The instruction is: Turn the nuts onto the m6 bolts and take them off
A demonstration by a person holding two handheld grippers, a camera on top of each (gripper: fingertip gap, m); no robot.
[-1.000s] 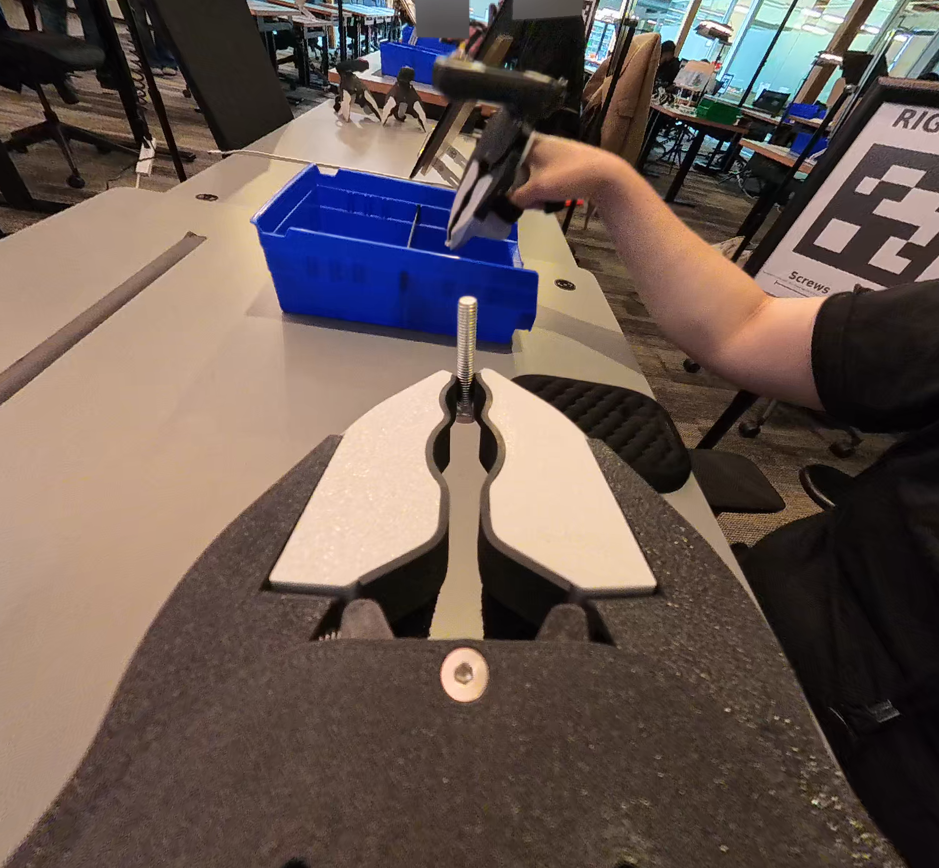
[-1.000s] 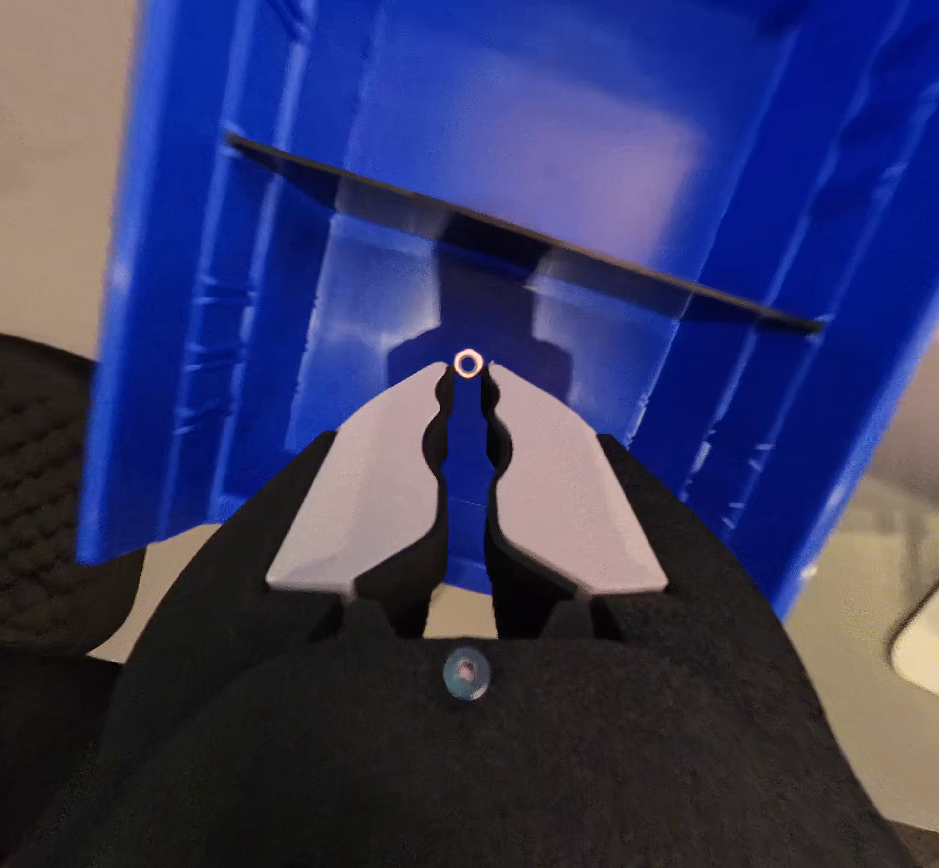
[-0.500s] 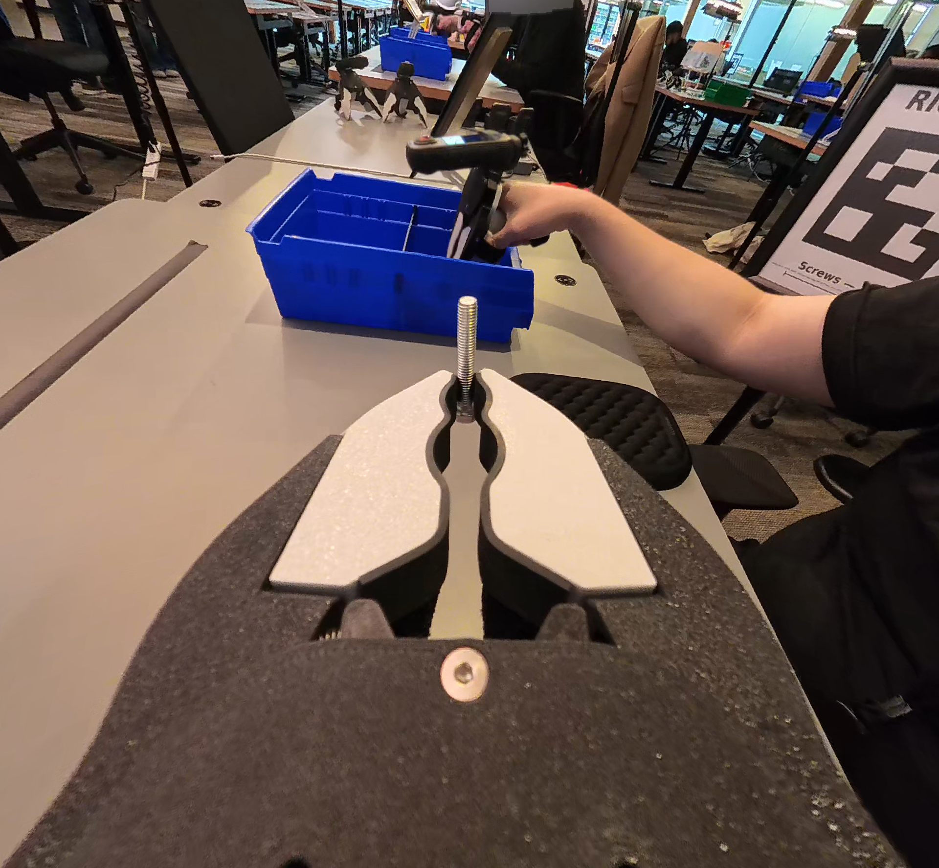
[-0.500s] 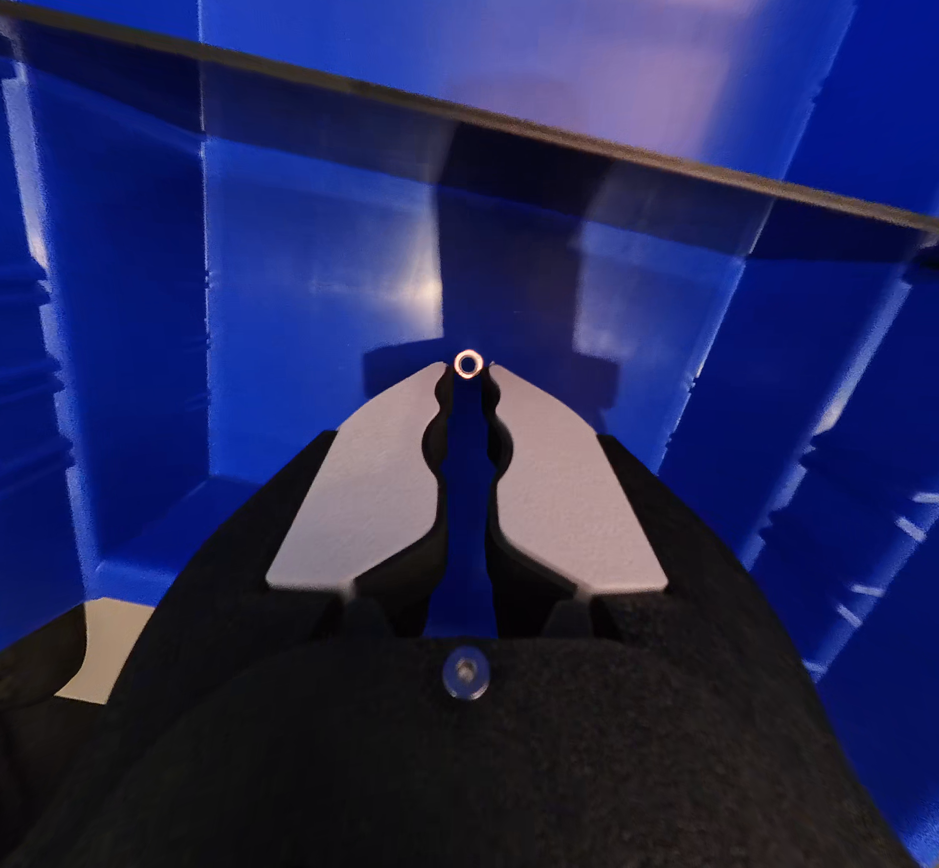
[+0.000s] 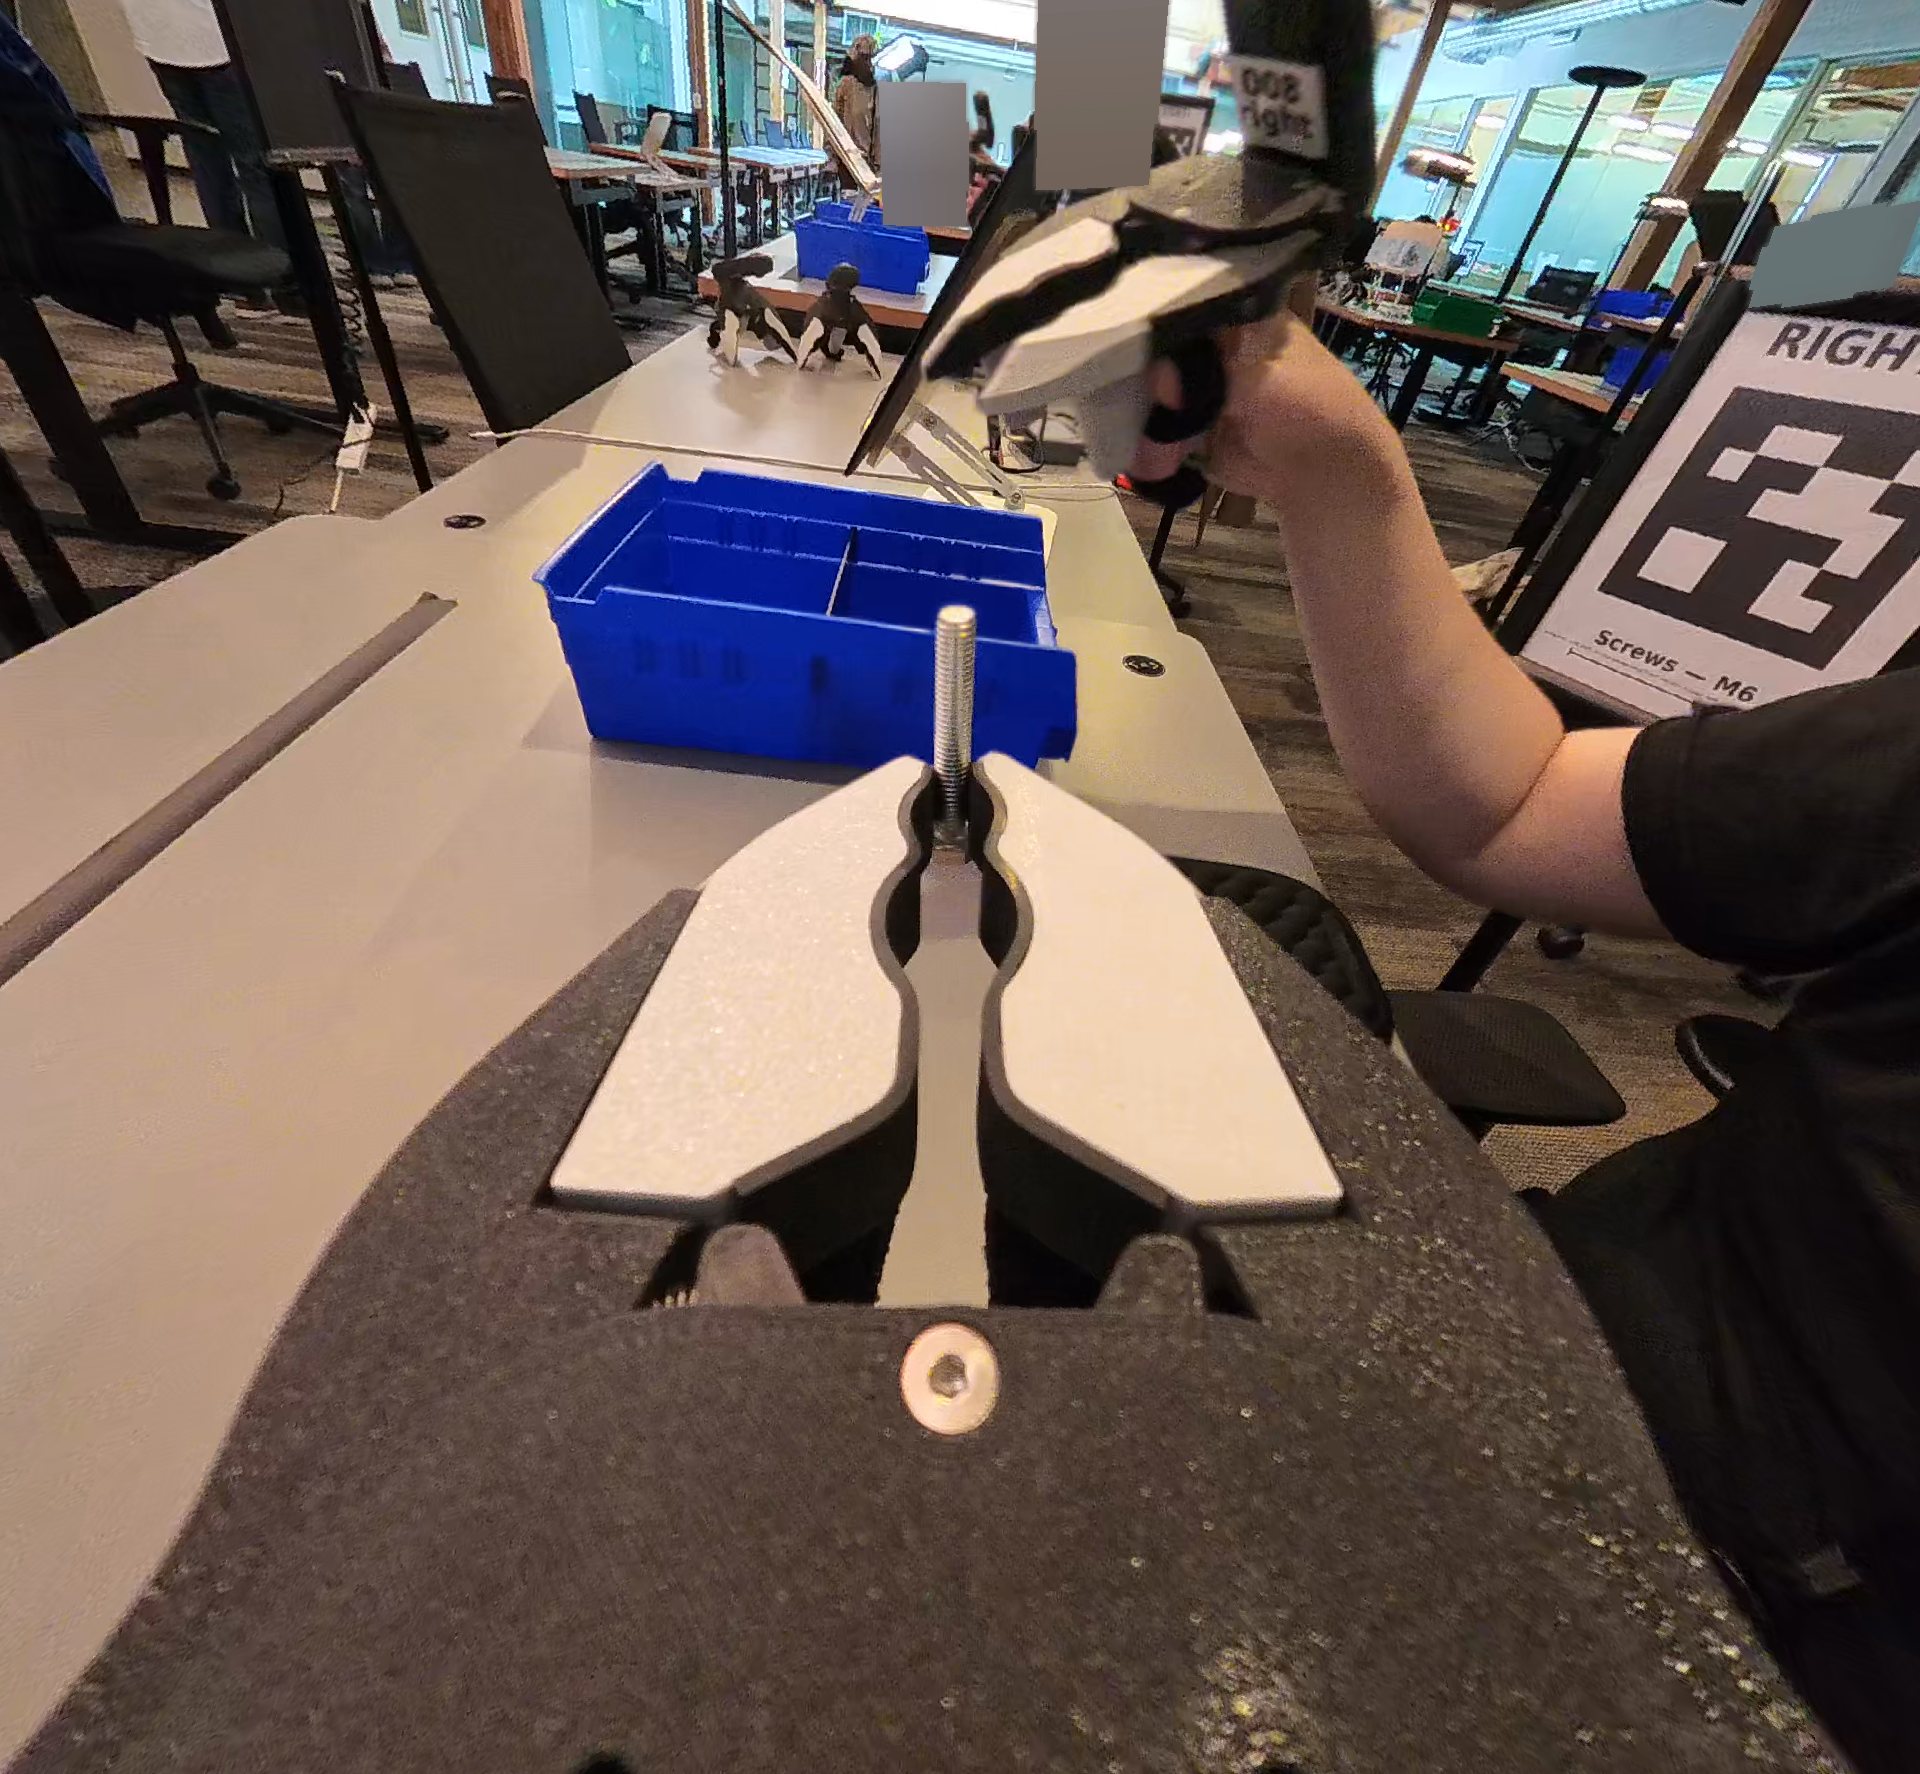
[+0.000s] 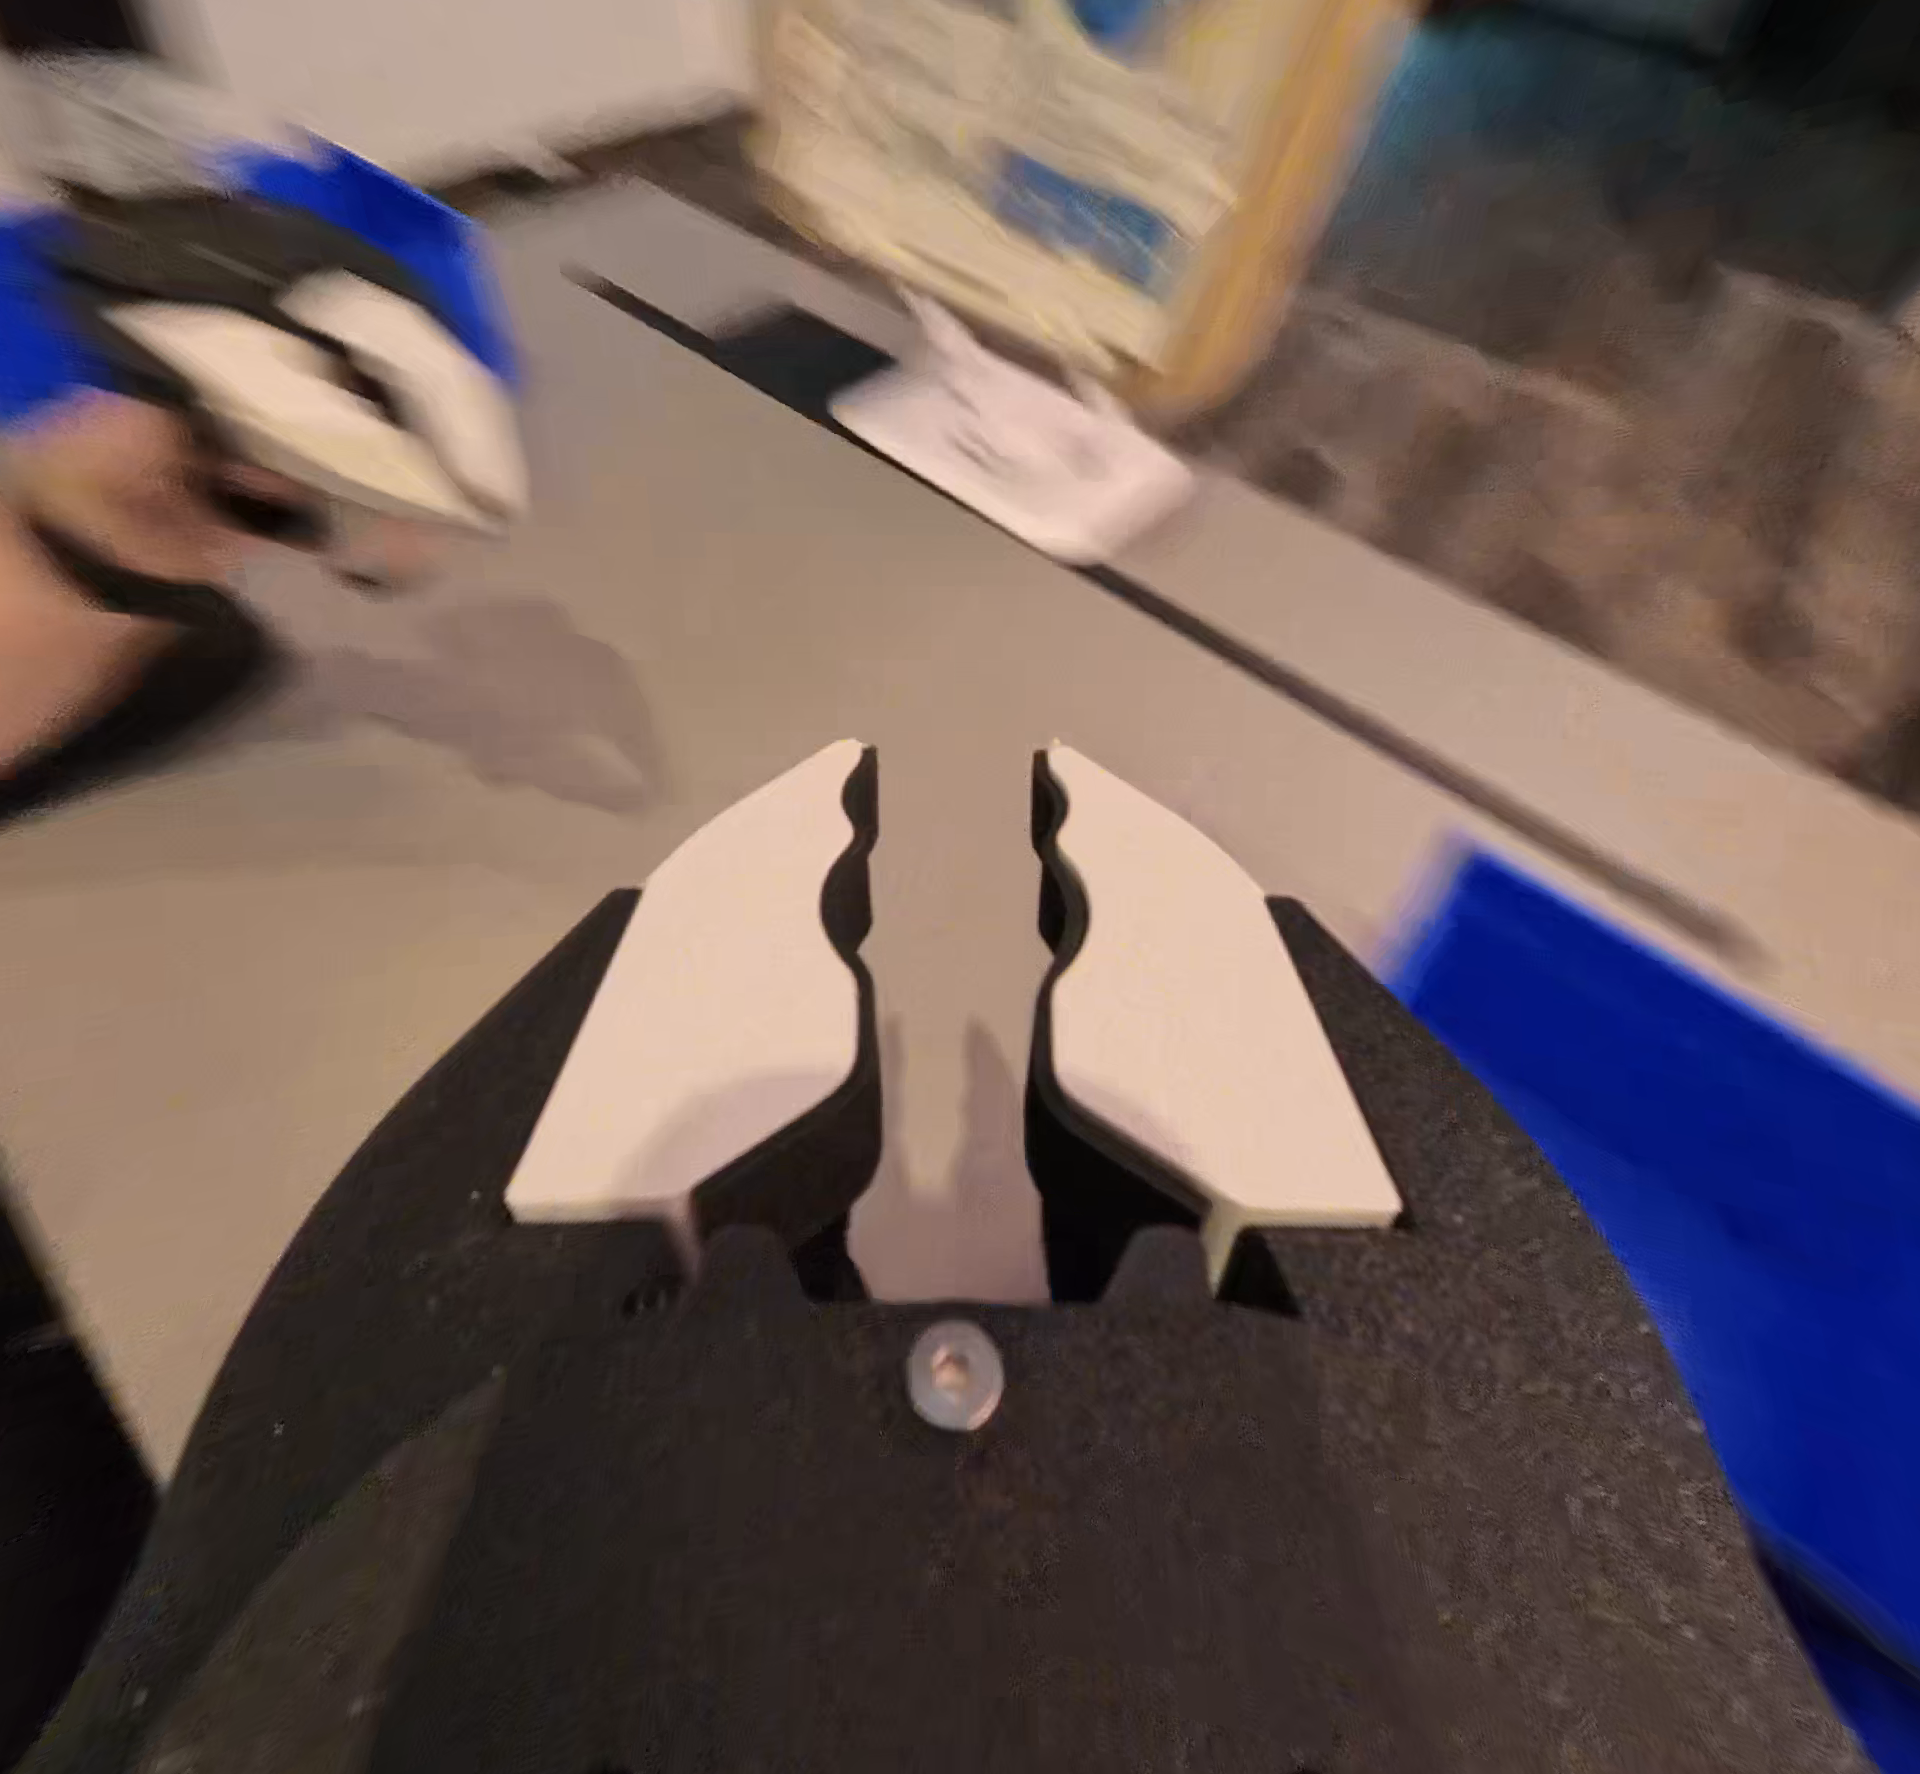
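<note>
Left wrist view: left gripper (image 5: 954,774) at frame centre pinches one bolt (image 5: 954,685) upright by its lower end, threads bare. One blue bin (image 5: 805,644) behind it, two compartments; no nut visible from here. Right gripper (image 5: 961,353), half a second ago down in the bin, is now raised at upper right.

Right wrist view (blurred): jaws spread, empty; the nut they held is gone, presumably dropped in the bin (image 6: 1662,1080). Removal looks complete.
</note>
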